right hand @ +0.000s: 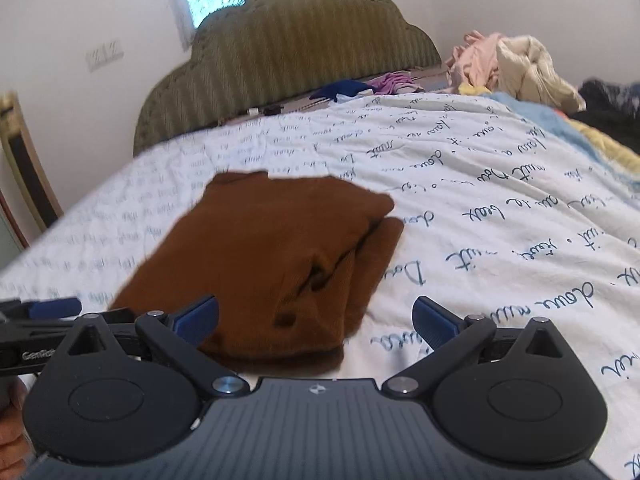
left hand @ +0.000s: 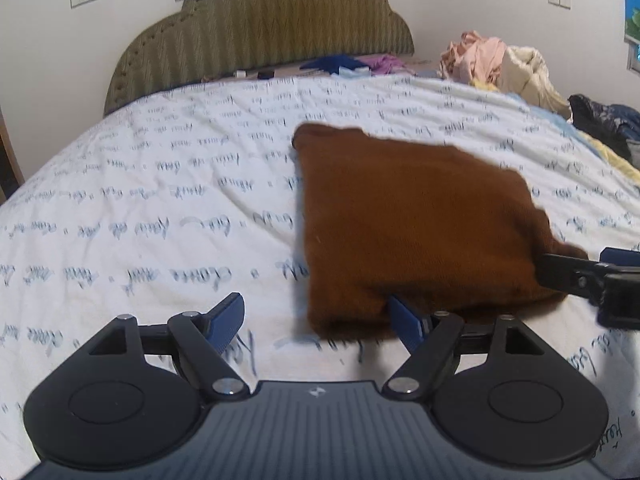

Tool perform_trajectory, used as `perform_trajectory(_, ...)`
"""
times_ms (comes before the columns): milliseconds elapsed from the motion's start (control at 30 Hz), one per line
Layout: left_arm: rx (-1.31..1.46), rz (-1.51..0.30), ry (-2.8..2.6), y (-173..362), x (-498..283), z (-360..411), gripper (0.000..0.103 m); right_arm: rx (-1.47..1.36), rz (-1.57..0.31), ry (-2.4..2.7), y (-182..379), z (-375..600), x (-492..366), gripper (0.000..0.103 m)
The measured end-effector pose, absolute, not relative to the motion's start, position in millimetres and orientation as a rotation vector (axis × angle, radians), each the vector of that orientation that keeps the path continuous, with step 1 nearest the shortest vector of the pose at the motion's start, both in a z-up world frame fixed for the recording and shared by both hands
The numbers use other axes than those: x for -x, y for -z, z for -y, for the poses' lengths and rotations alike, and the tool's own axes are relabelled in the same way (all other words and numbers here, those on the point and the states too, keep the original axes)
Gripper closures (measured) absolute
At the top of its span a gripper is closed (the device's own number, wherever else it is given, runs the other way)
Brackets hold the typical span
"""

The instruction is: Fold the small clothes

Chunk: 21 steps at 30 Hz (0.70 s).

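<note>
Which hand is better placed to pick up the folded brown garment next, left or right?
Probably right. The right gripper stands open with the brown garment near edge between its fingers. The left gripper is also open but mostly over bare bedsheet, meeting only the corner.

A folded brown garment (right hand: 276,264) is seen lying on a bed's script-printed quilt (right hand: 500,216), partly between the spread fingers of the right gripper (right hand: 316,320); neither pad is pressed against it.

Bedroom, bed (left hand: 160,200), padded headboard (left hand: 260,28)
</note>
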<state>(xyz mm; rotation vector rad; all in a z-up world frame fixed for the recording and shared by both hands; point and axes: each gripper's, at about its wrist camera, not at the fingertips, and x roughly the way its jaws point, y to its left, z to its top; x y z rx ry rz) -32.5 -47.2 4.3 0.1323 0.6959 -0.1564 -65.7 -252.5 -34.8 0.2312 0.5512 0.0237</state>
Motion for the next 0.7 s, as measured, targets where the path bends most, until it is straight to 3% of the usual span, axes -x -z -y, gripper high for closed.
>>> perform_trajectory(267, -0.147, -0.697, 0.123, 13, 43, 50, 0.023, -0.194, -0.617, 0.004, 48, 242, 65, 0.0)
perform_trajectory(533, -0.163, -0.661, 0.083, 28, 47, 51, 0.006, -0.099, -0.663, 0.039, 75, 234, 60, 0.0)
perform_trajectory(700, -0.194, -0.654, 0.079, 31, 48, 55, 0.004, -0.06, -0.64, 0.053, 80, 228, 63, 0.0)
